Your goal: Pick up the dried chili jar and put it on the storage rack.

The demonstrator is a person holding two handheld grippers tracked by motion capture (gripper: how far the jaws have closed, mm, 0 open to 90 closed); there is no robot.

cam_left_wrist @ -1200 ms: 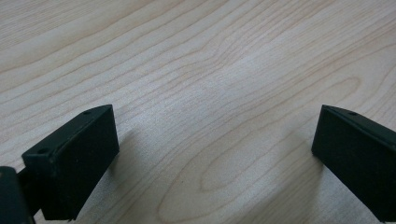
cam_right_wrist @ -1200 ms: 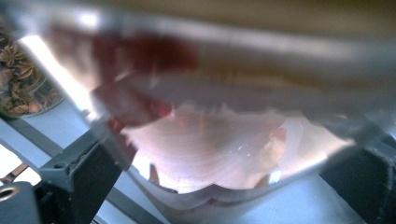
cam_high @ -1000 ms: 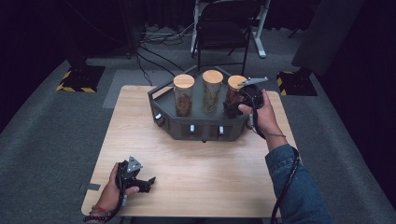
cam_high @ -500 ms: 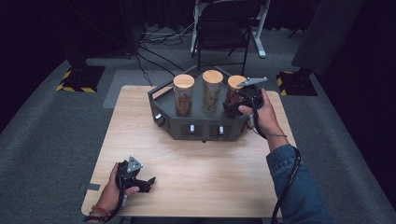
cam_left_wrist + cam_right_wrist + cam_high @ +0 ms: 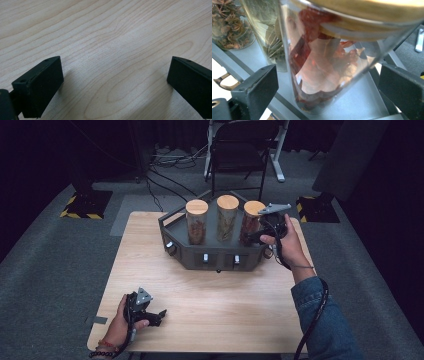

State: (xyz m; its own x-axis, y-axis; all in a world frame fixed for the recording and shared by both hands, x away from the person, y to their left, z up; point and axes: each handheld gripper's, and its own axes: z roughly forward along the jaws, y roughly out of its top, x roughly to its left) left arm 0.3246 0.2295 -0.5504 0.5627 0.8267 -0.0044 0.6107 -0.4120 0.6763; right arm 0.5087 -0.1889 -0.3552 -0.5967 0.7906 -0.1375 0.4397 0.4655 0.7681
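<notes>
High view: my right gripper (image 5: 260, 232) is at the rightmost jar (image 5: 251, 222), upright at the right end of the grey tray (image 5: 215, 257); the left gripper (image 5: 150, 315) rests well apart on the table (image 5: 225, 295). Left gripper view: jaws wide, nothing between. Right gripper view: jaws wide apart, straddling the jar's (image 5: 324, 62) glass without touching; its long axis runs vertical, so I'd close horizontally.

Three tall clear glass jars with round wooden lids (image 5: 227, 217) | one dark grey angular metal tray (image 5: 215, 260) | one pale wooden table (image 5: 210, 305) | two black handheld grippers (image 5: 150, 315) | one black folding chair (image 5: 237, 150)
</notes>
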